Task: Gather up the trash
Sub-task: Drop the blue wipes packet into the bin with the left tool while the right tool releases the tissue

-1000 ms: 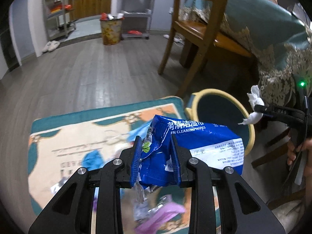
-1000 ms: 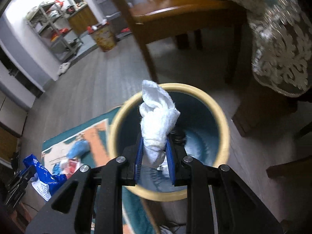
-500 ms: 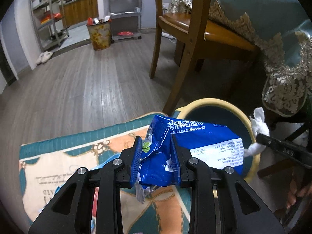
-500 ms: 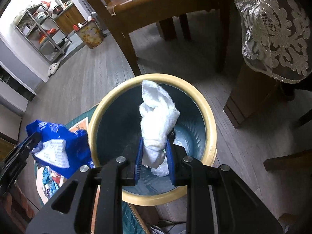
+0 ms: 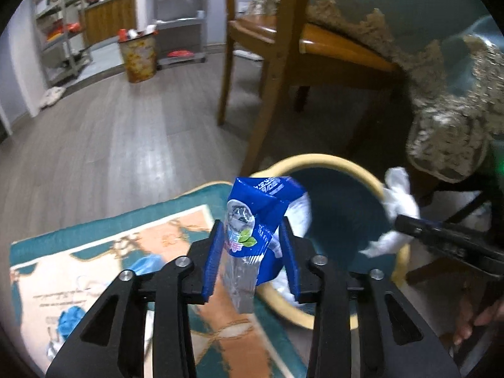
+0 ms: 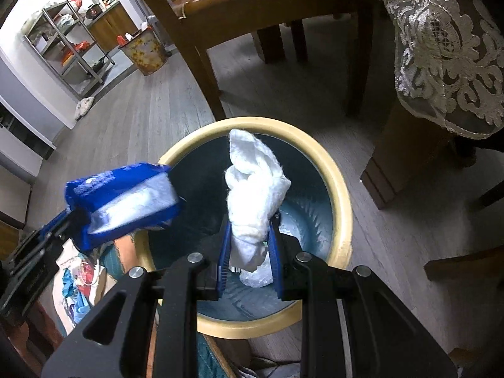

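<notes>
Two grippers, left (image 5: 252, 252) and right (image 6: 249, 249), one blue wipes packet (image 5: 258, 214), one white tissue wad (image 6: 255, 195), two bins: yellow-rimmed bin (image 6: 340, 189) and patterned bin (image 5: 138, 56), one wooden chair (image 5: 283, 47).

Left gripper (image 5: 252, 249) has swung over to the bin (image 5: 375, 181) rim. Jaws opening; blue wipes pack (image 5: 258, 208) (now blurred) has twisted upright between them.

Blue wipes packet (image 5: 255, 217) between opening jaws

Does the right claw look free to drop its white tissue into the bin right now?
Probably yes: the right claw, shut on the white tissue, hangs over the bin opening; the blue wipes pack overhangs only the far rim.
</notes>
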